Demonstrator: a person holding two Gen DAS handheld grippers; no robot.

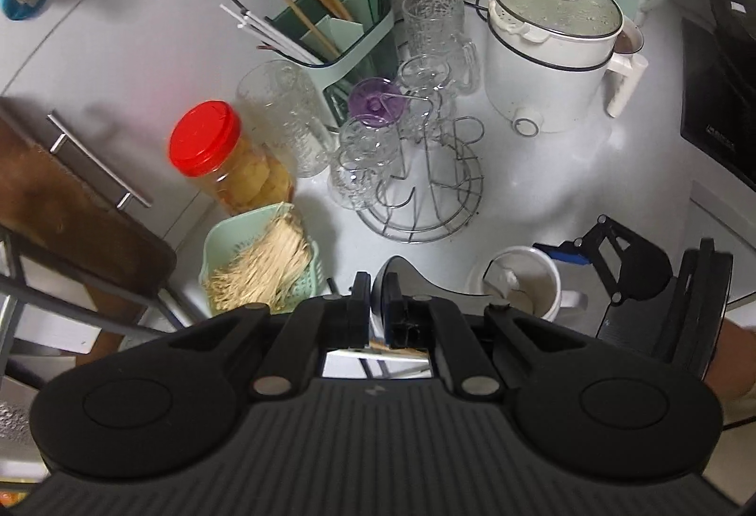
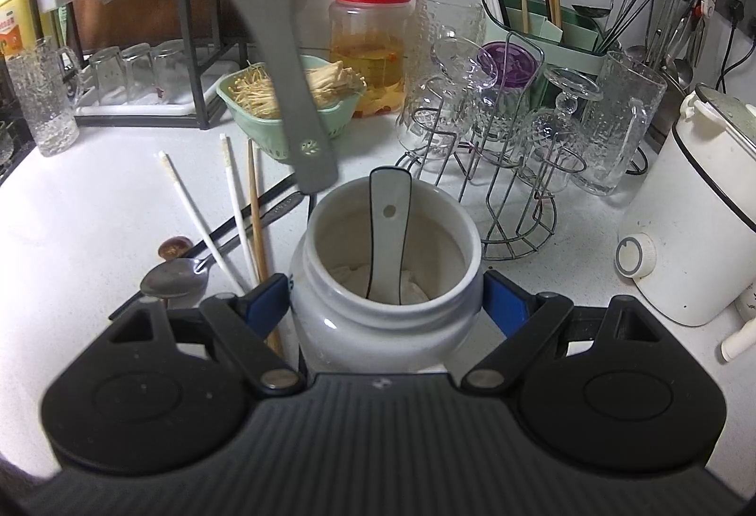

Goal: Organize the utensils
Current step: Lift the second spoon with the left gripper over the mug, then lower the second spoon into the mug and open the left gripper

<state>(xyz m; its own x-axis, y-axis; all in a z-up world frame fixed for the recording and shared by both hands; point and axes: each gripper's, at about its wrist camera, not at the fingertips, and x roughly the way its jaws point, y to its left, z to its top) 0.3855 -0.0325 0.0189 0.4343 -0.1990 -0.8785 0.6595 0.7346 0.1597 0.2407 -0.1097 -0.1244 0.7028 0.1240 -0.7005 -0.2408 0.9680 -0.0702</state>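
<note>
With my right claw (image 2: 385, 303) clamped round the white jar (image 2: 385, 279) and my left claw (image 1: 376, 303) clenched on the grey spoon (image 2: 269, 57) hanging above it, I risk the handle tip clipping the rim or the white spoon (image 2: 387, 232) inside.

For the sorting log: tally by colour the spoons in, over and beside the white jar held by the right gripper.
Grey spoon, held over the jar by the left gripper: 1
White spoon, in the jar: 1
Silver spoon, on the counter: 1
Total: 3. A brown rounded piece beside the silver spoon is unclear, not counted.
</note>
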